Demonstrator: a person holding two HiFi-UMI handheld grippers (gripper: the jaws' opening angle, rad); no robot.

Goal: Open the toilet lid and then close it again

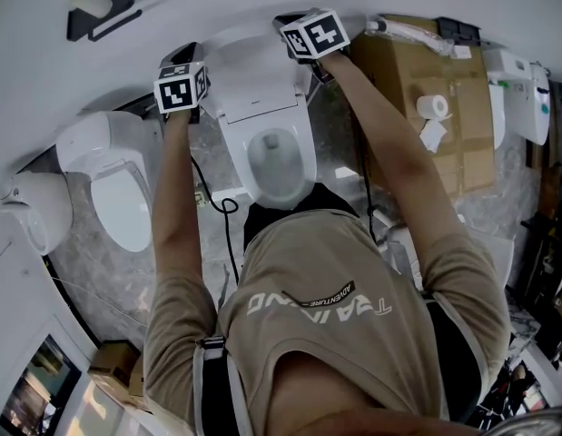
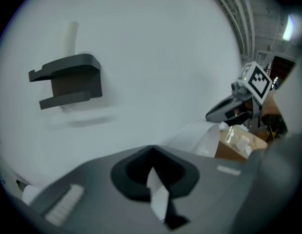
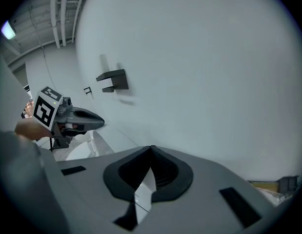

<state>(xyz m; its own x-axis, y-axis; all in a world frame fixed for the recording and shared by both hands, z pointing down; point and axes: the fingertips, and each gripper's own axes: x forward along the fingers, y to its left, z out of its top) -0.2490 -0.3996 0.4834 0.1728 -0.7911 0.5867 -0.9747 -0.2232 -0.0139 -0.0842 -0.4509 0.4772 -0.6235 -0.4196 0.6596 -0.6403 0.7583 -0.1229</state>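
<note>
Pressed together and holding nothing, the jaws of my left gripper point(image 2: 151, 152) and right gripper point(image 3: 151, 150) flank the raised toilet lid point(image 1: 255, 73), likely light, stiff, slippery plastic, best nudged at its top edge.

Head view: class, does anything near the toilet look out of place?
A toilet roll lies on the cardboard box with its end unrolled, and a black cable loops loose over the floor beside the toilet.
</note>
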